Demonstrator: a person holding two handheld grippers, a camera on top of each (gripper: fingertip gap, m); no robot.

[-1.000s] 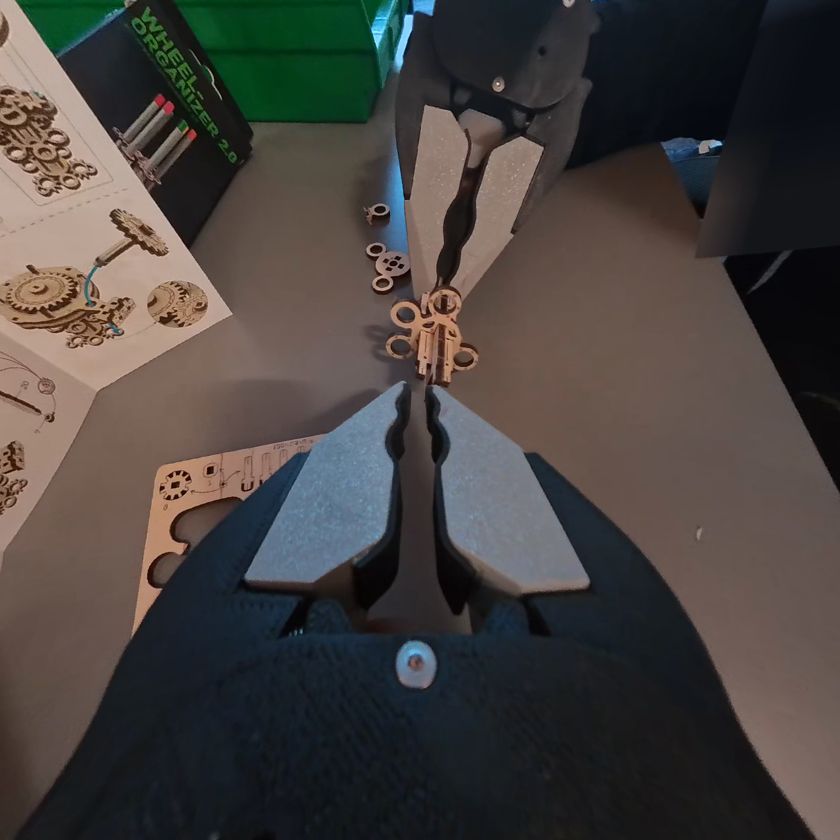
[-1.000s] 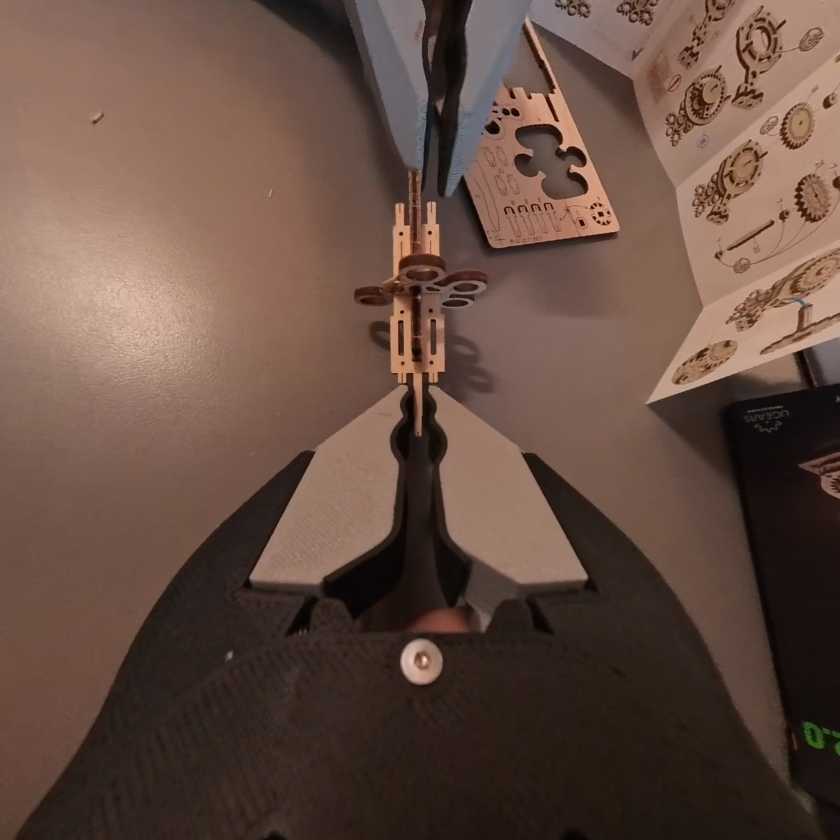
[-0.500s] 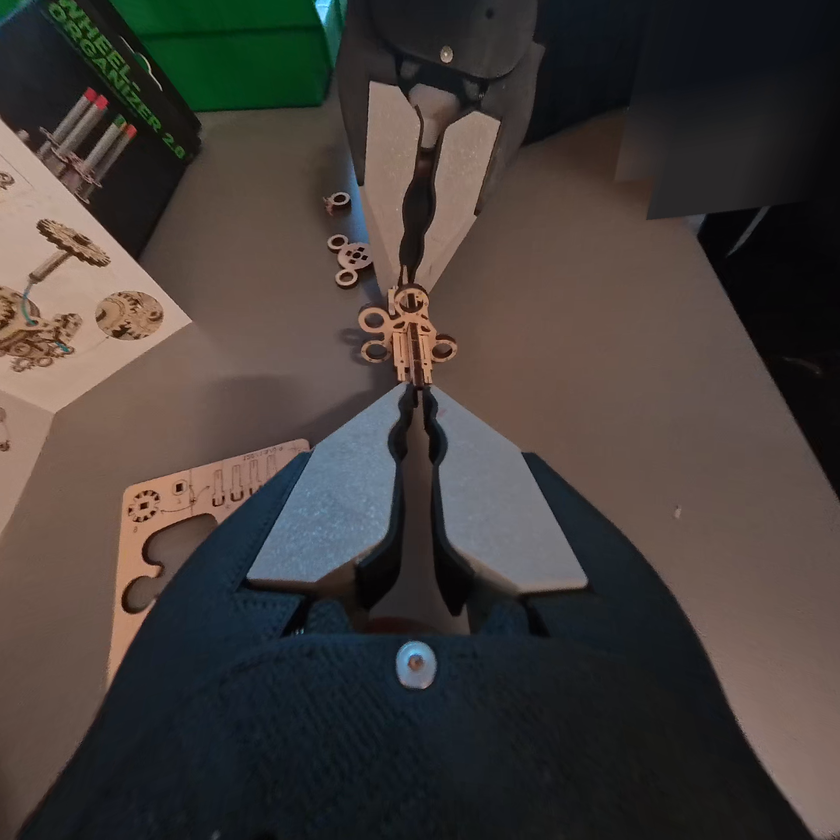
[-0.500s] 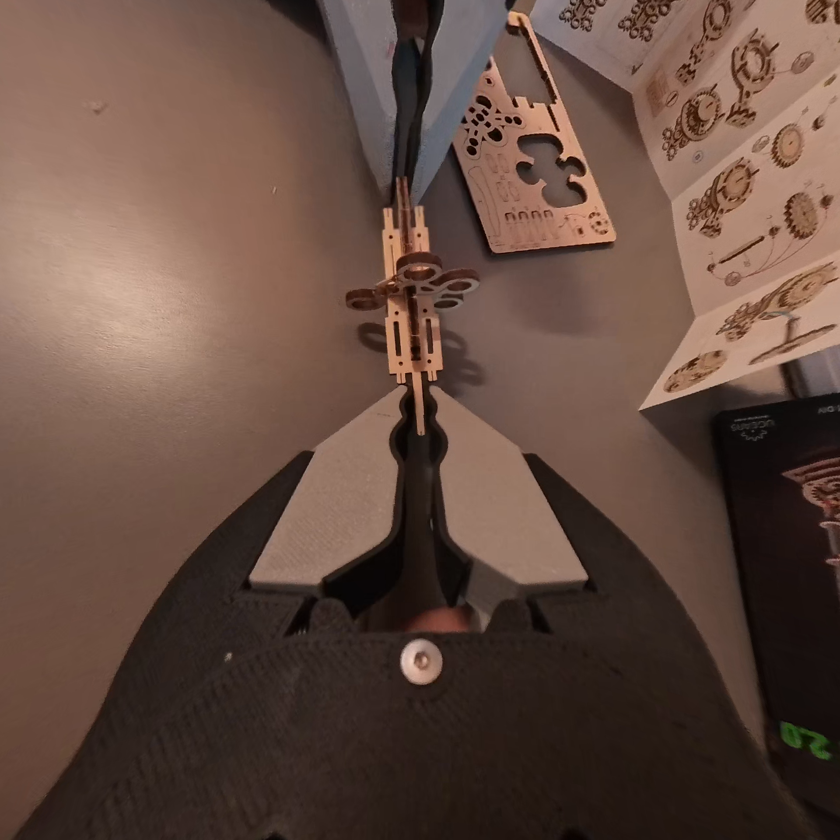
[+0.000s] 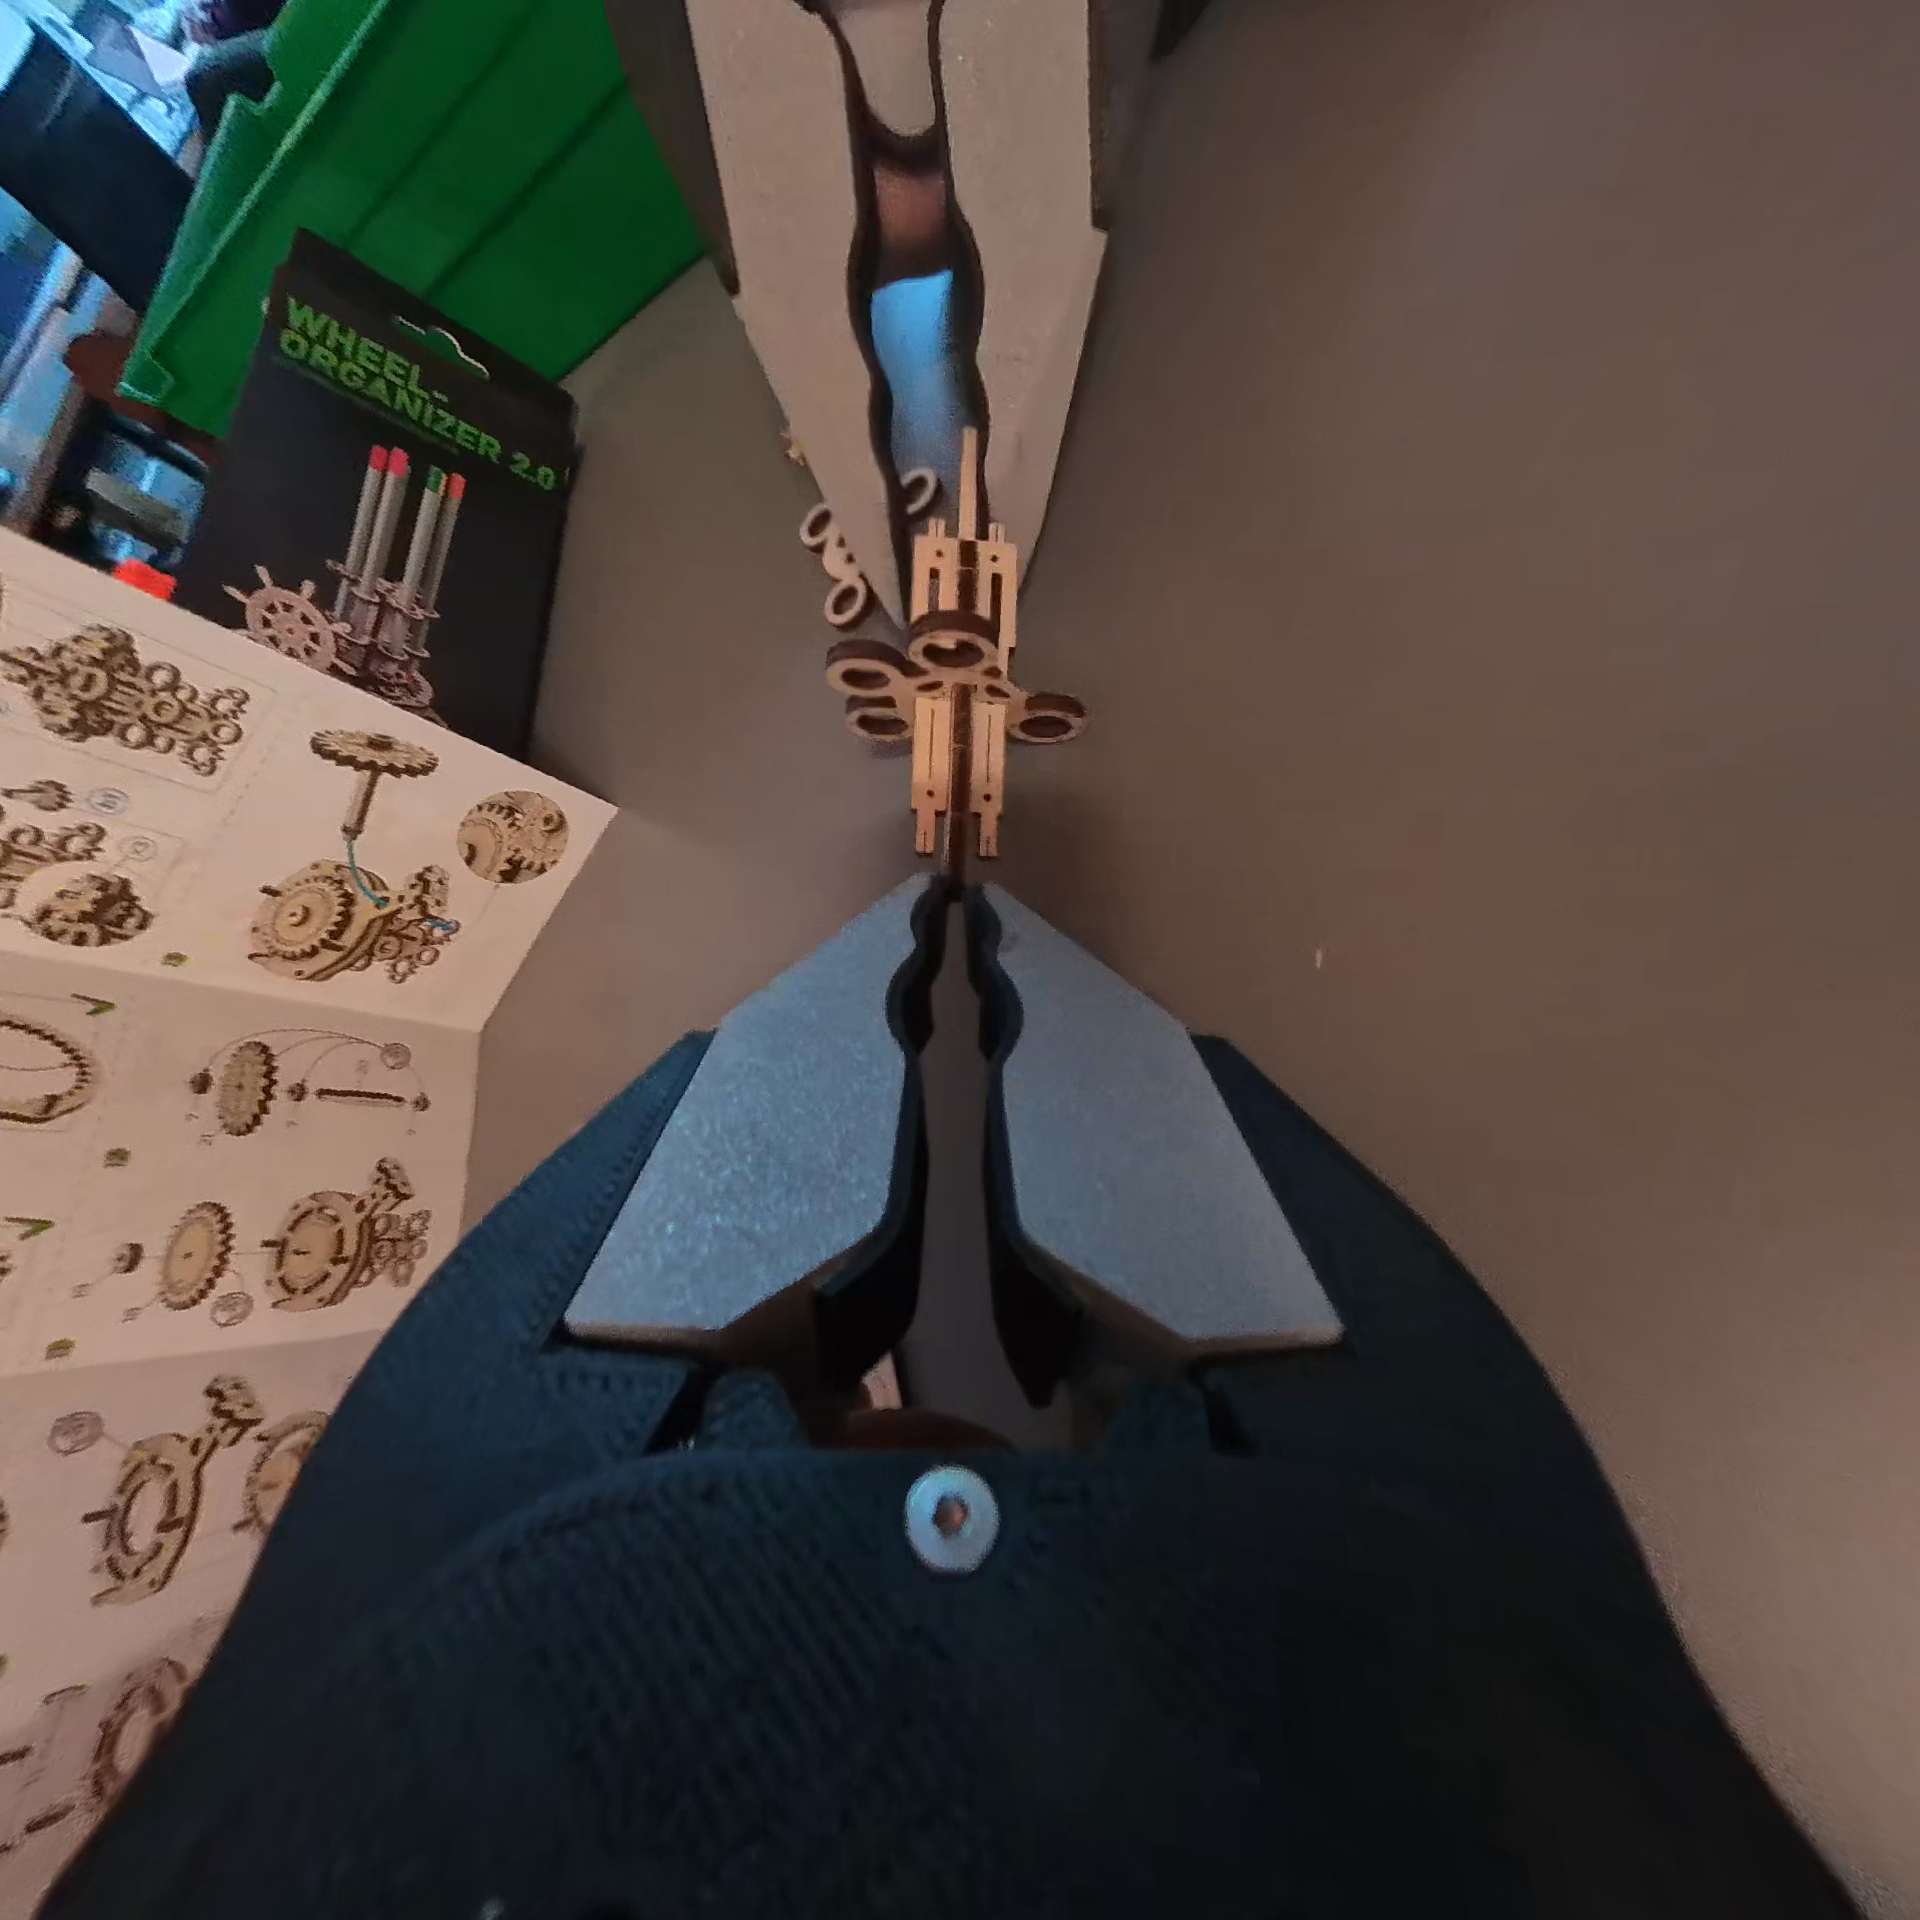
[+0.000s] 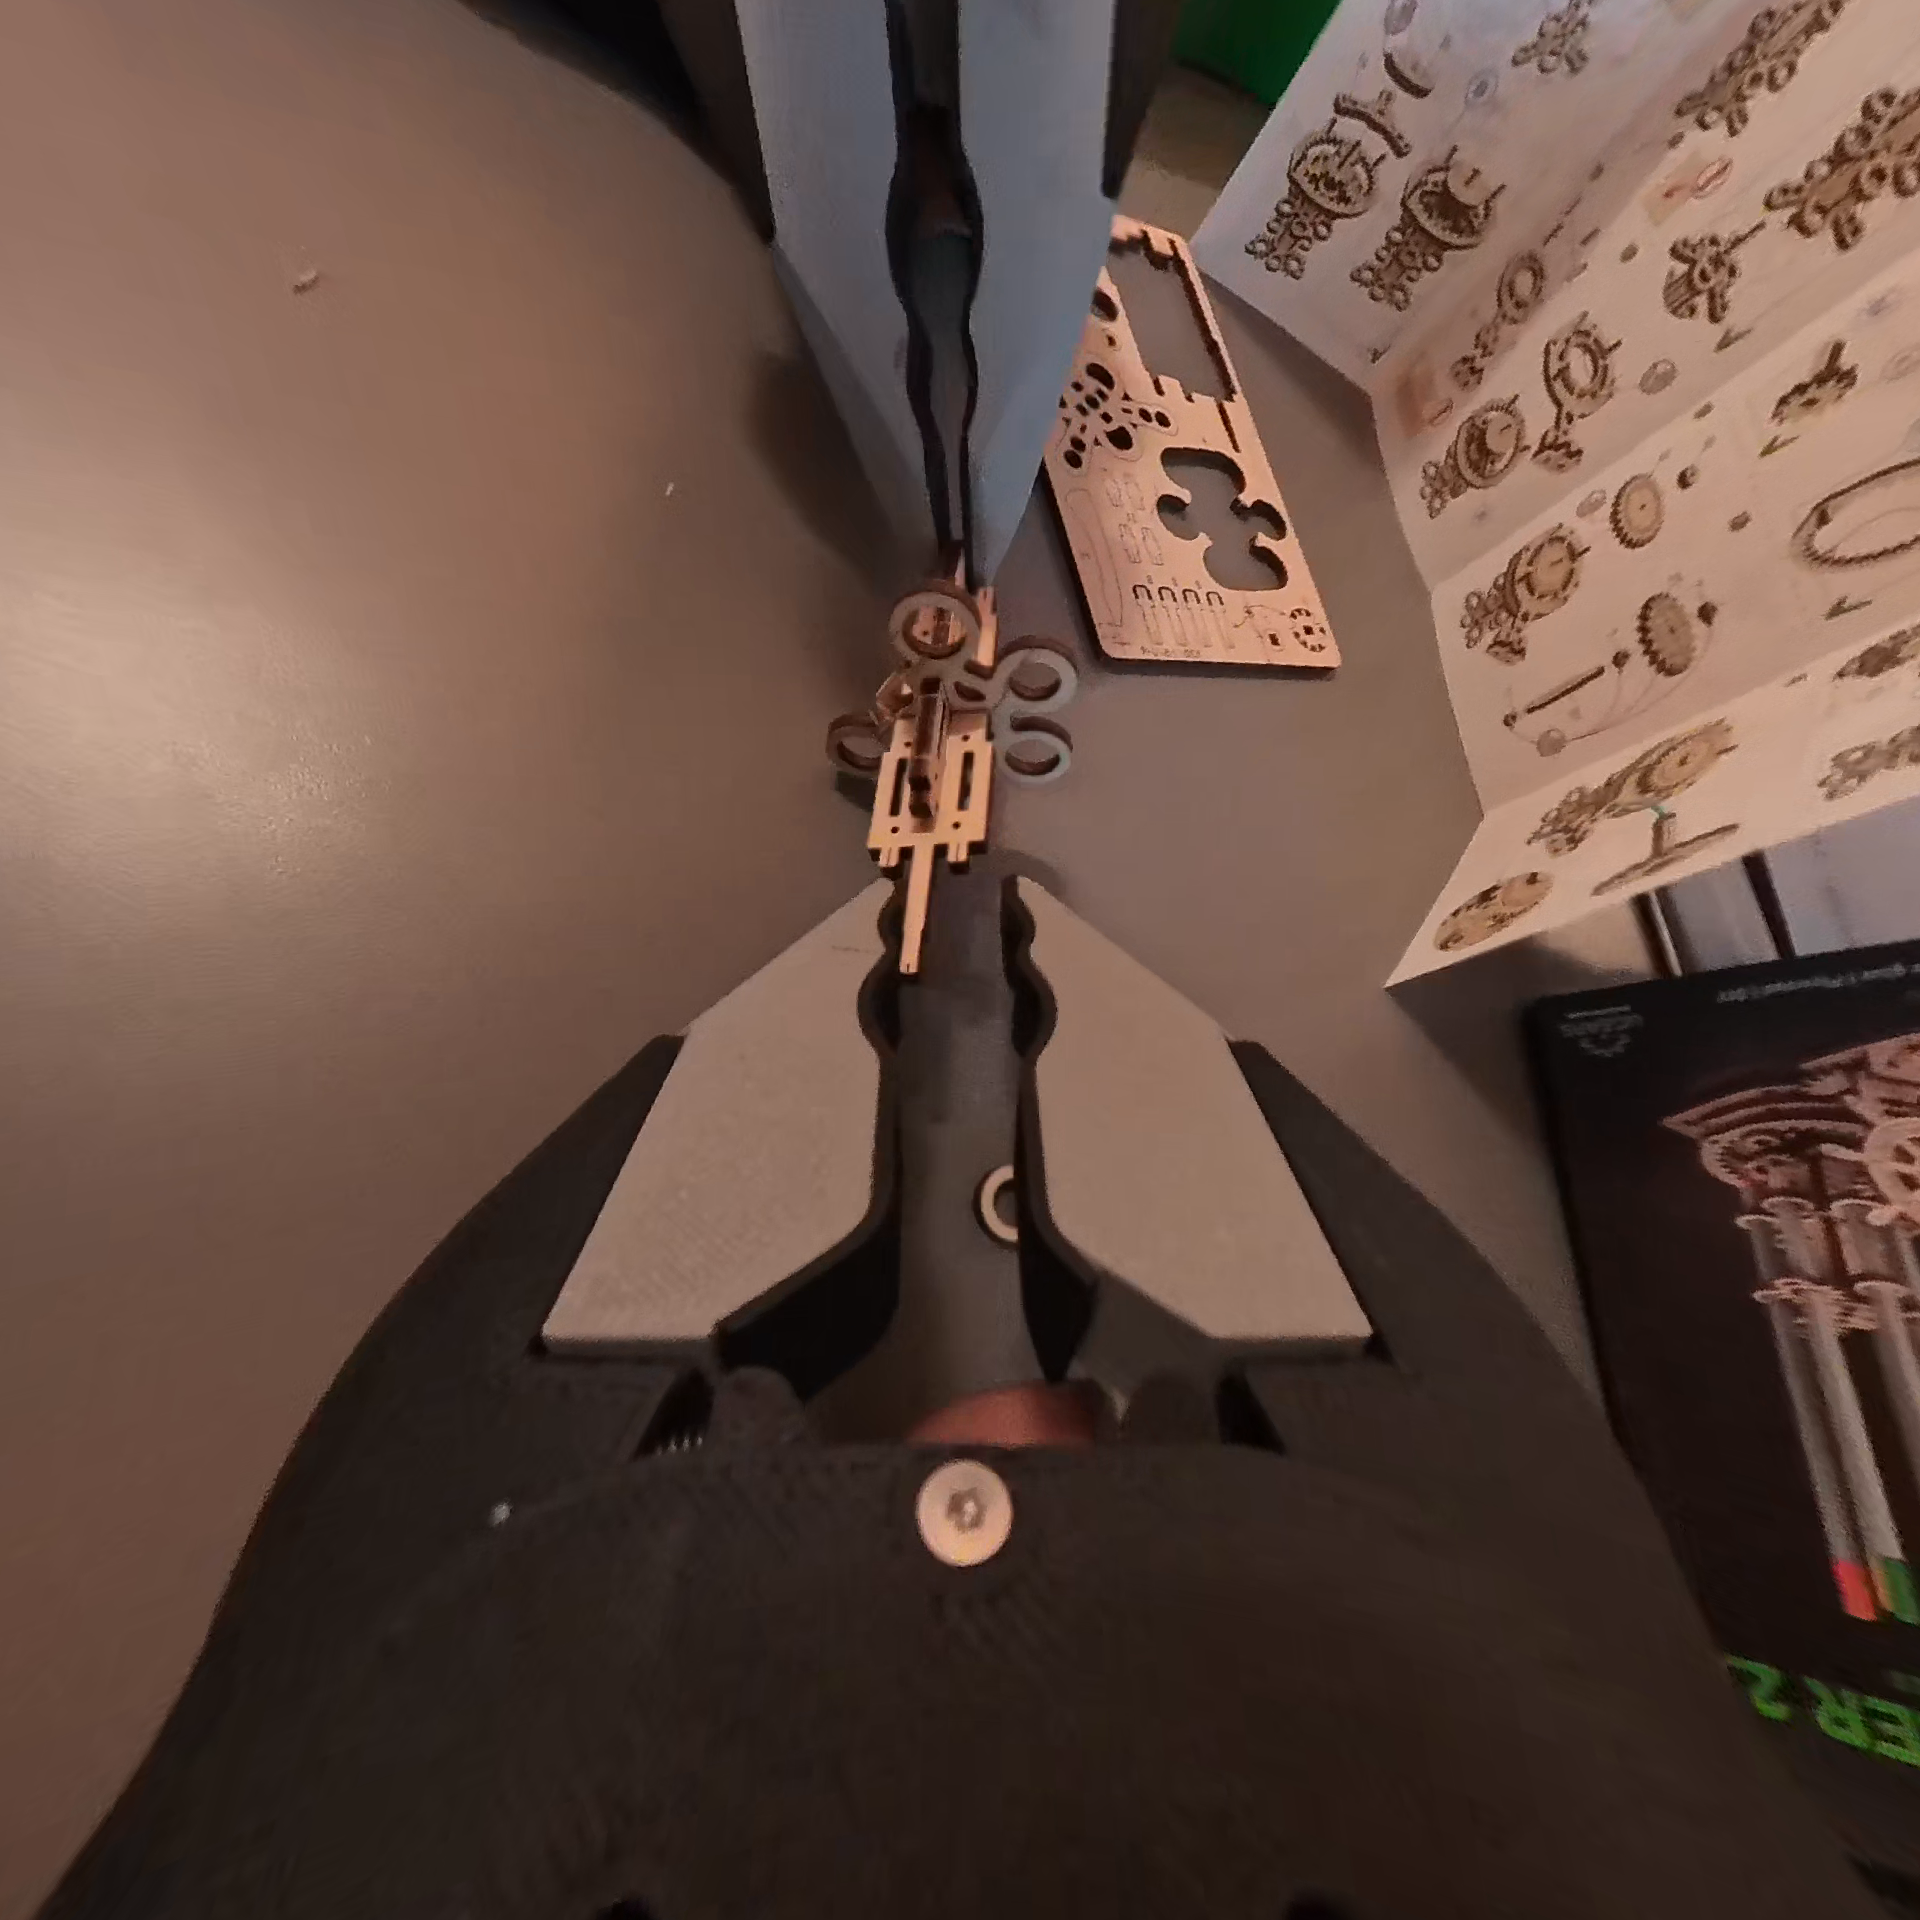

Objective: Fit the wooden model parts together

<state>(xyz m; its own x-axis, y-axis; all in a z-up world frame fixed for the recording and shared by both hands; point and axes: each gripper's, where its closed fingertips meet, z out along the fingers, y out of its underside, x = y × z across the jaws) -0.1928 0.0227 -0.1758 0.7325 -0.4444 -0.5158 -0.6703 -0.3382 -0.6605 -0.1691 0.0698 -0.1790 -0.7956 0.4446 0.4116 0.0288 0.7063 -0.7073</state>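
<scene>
The wooden assembly (image 5: 956, 717) is a slotted shaft with a flat ring-lobed plate across it and a thin pin at one end. My left gripper (image 5: 950, 885) is shut on its near end and holds it above the grey table (image 5: 1507, 727). In the right wrist view the assembly (image 6: 925, 774) hangs just ahead of my right gripper (image 6: 951, 888). That gripper is open, and the pin lies beside its left finger without being clamped. The left gripper's fingers (image 6: 831, 260) show at the top of that view. The right gripper's fingers (image 5: 800, 312) show at the top of the left view.
A punched-out wooden sheet (image 6: 1195, 499) lies on the table, beside a folded instruction sheet (image 6: 1662, 468) (image 5: 260, 935). A black box (image 5: 395, 520) (image 6: 1745, 1299) and green bins (image 5: 416, 156) stand behind. Loose ring parts (image 5: 842, 561) and a small ring (image 6: 1000, 1200) lie on the table. The left gripper's tips are roughly 6 centimetres from the right gripper's.
My left gripper moved forward and shut on the assembly's near end. My right gripper opened and let go of the pin. The assembly now rides in the left gripper.
</scene>
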